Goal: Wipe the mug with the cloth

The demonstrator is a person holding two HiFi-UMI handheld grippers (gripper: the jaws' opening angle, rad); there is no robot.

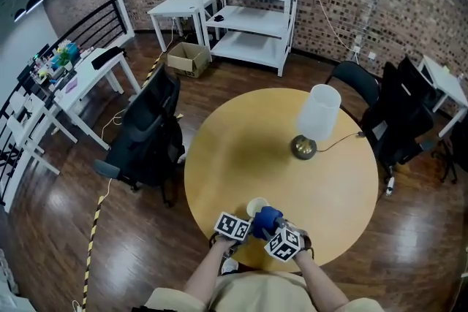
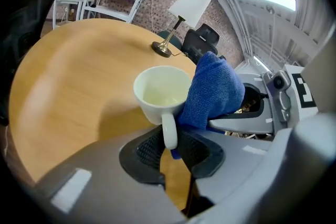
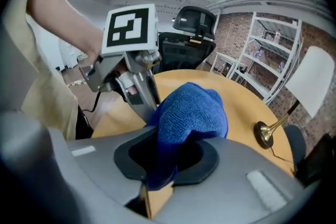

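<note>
A white mug (image 2: 160, 93) hangs just above the round wooden table (image 1: 241, 157), near its front edge. My left gripper (image 2: 170, 147) is shut on the mug's handle (image 2: 169, 131), with a pad pressing on each side of it. A blue cloth (image 2: 212, 92) is bunched against the mug's right side. My right gripper (image 3: 168, 157) is shut on this cloth (image 3: 189, 118), which bulges out ahead of its jaws and hides the mug in the right gripper view. In the head view the mug (image 1: 257, 207) and cloth (image 1: 268, 218) sit between the two marker cubes.
A table lamp (image 1: 314, 120) with a white shade and brass base stands at the table's back right, its cord trailing right. Black office chairs (image 1: 150, 131) stand left and right of the table. A white shelf unit (image 1: 248, 4) and cardboard box (image 1: 189, 58) are farther back.
</note>
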